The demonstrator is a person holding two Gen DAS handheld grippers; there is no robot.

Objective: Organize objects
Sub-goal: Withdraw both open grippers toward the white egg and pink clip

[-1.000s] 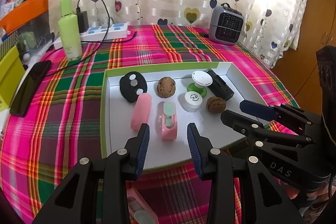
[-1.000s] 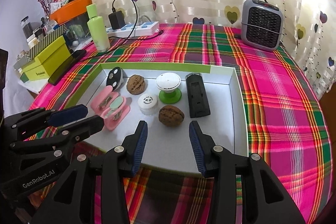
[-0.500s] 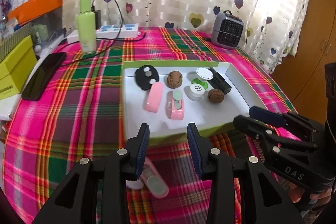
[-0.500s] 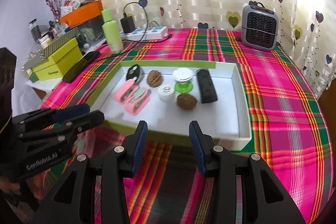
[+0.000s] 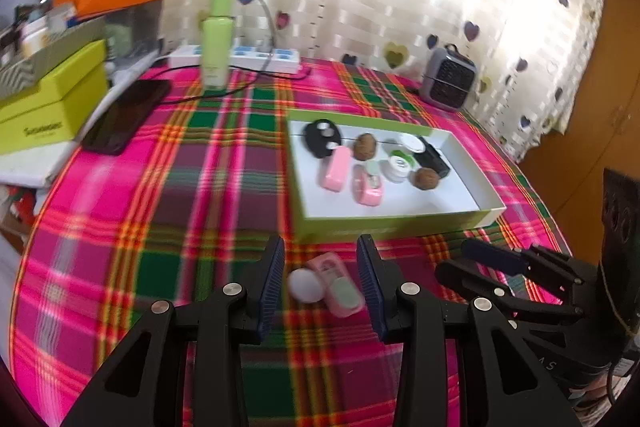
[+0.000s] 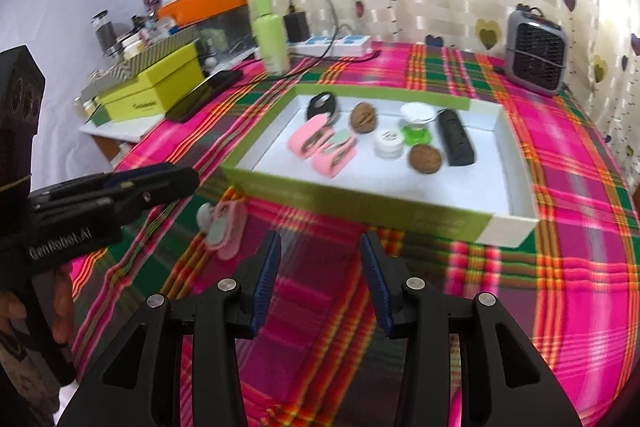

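A green-walled white tray (image 5: 384, 223) (image 6: 360, 201) on the plaid tablecloth holds a black fob (image 5: 322, 137), two pink cases (image 5: 335, 169), two walnuts (image 5: 427, 179), a small white jar (image 5: 397, 167), a white-and-green knob (image 5: 412, 145) and a black block (image 5: 434, 157). A third pink case (image 5: 338, 285) (image 6: 225, 227) with a white round piece (image 5: 306, 285) lies on the cloth in front of the tray. My left gripper (image 5: 320, 285) is open above it, fingers on either side. My right gripper (image 6: 320, 279) is open and empty over the cloth, in front of the tray.
At the back stand a green bottle (image 5: 216, 43), a power strip (image 5: 240, 57) with cables and a small grey heater (image 5: 450, 81). A black phone (image 5: 126, 115) and yellow-green boxes (image 5: 48, 107) lie at the left. The table edge runs along the right.
Both grippers have pulled back from over the tray toward the near side. The pink case on the cloth has come into view between my left fingers. Both stay open.
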